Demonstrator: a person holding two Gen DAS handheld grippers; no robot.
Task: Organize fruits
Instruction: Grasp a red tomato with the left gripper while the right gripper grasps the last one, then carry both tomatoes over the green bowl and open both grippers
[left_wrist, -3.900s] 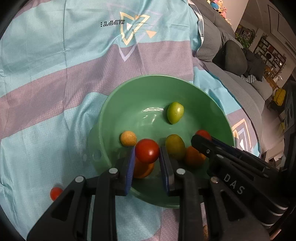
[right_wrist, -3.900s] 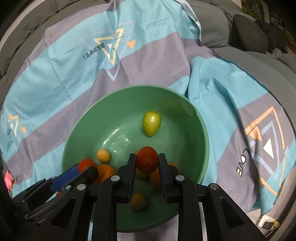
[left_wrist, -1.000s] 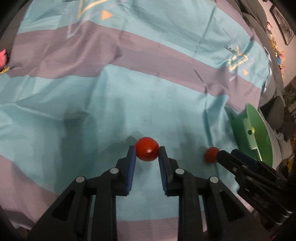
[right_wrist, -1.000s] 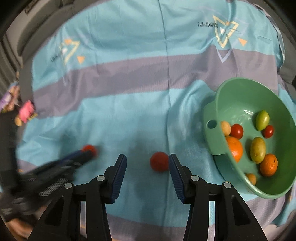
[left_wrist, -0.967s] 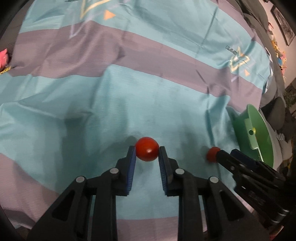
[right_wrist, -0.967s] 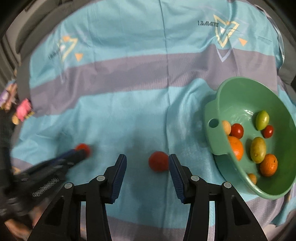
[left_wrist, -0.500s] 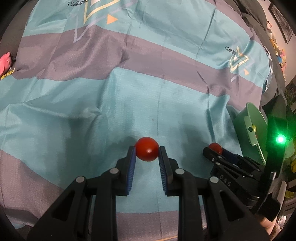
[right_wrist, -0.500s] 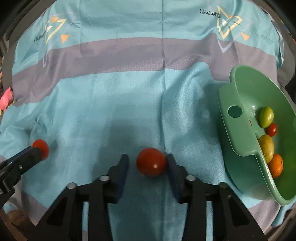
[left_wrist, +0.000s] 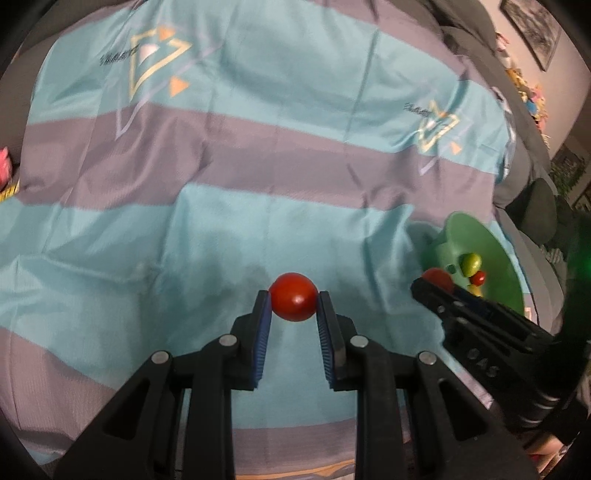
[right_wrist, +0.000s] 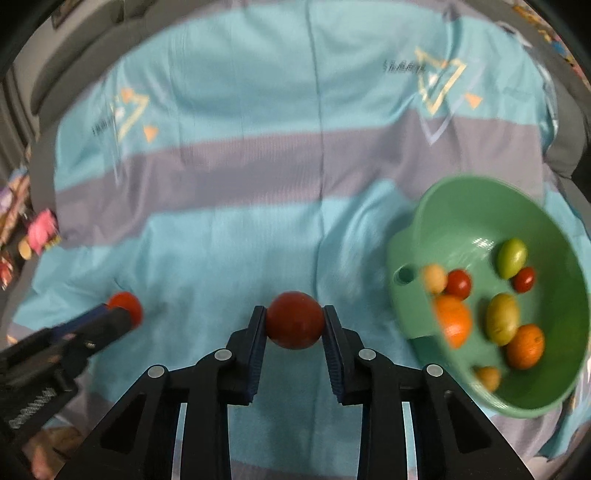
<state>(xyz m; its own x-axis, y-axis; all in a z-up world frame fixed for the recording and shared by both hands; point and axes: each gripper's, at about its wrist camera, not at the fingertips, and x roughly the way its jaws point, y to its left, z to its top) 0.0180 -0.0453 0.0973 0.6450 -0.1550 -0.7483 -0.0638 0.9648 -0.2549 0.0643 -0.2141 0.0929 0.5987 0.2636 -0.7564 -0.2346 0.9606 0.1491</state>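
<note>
Your left gripper's (left_wrist: 293, 309) jaws are clamped on a red tomato (left_wrist: 293, 297), blue pads pressed against both its sides, at the lower centre of the left wrist view. Your right gripper's (right_wrist: 294, 325) jaws have just been closing and now pinch a second red tomato (right_wrist: 295, 319) between their pads, lower centre of the right wrist view.

Each gripper shows in the other's camera. In the right wrist view the left gripper reaches in from the lower left, its tomato at the tip. In the left wrist view the right gripper comes in from the lower right, with its tomato at the tip.

Both tomatoes hang over a cloth (right_wrist: 258, 206) striped teal and grey-purple and printed with triangle motifs, which fills most of both frames.

At the right edge of the right wrist view sits a green bowl (right_wrist: 476, 206). It holds a green fruit (right_wrist: 511, 257), two small red tomatoes (right_wrist: 459, 283), a yellow-green fruit (right_wrist: 501, 322), two oranges (right_wrist: 525, 346) and two small tan fruits (right_wrist: 435, 278), somewhat blurred. The same bowl appears at the right of the left wrist view, partly behind the right gripper.
</note>
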